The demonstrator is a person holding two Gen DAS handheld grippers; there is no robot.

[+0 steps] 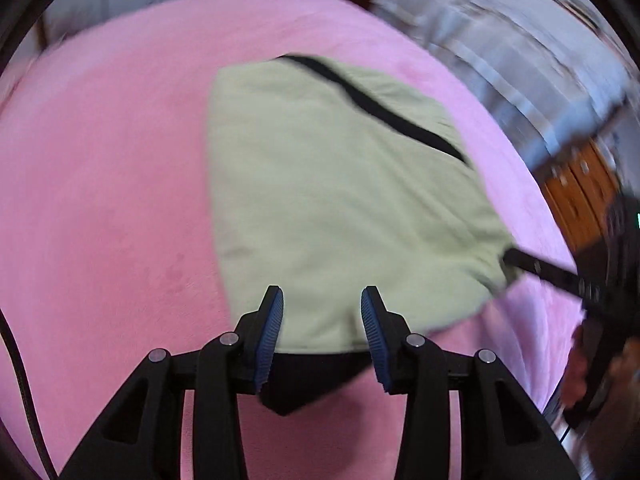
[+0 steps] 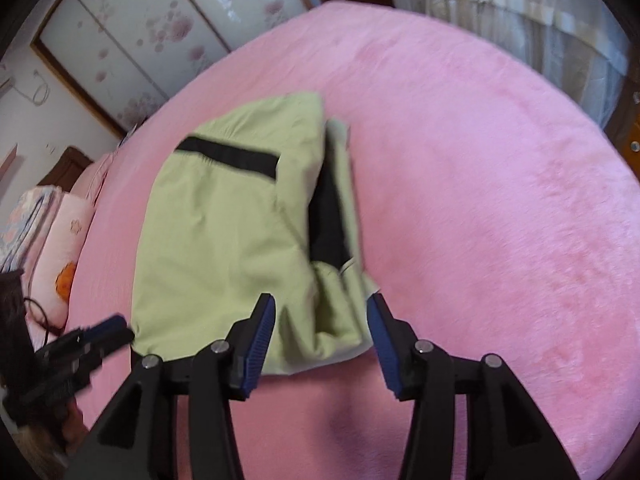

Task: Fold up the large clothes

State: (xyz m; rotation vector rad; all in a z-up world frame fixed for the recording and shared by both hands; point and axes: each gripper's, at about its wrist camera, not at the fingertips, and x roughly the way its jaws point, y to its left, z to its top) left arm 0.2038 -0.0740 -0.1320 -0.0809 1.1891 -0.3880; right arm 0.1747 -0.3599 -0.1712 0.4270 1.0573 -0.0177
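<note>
A pale green garment (image 1: pixel 336 200) with a black stripe lies folded on the pink bed; it also shows in the right wrist view (image 2: pixel 232 240), with black lining at its right fold. My left gripper (image 1: pixel 322 300) is open, its jaws spread over the garment's near edge, where a black part sticks out below. My right gripper (image 2: pixel 322 308) is open, its jaws spread over the near right corner of the garment. In the left wrist view the right gripper's fingers (image 1: pixel 532 266) reach the garment's right corner. In the right wrist view the left gripper's fingers (image 2: pixel 104 332) sit at its near left corner.
The pink blanket (image 2: pixel 480 200) covers the whole bed. Pillows (image 2: pixel 60 248) lie at the left. A floral sliding wardrobe (image 2: pixel 140 40) and curtains (image 2: pixel 520 12) stand behind the bed. A wooden cabinet (image 1: pixel 580 200) is at the right.
</note>
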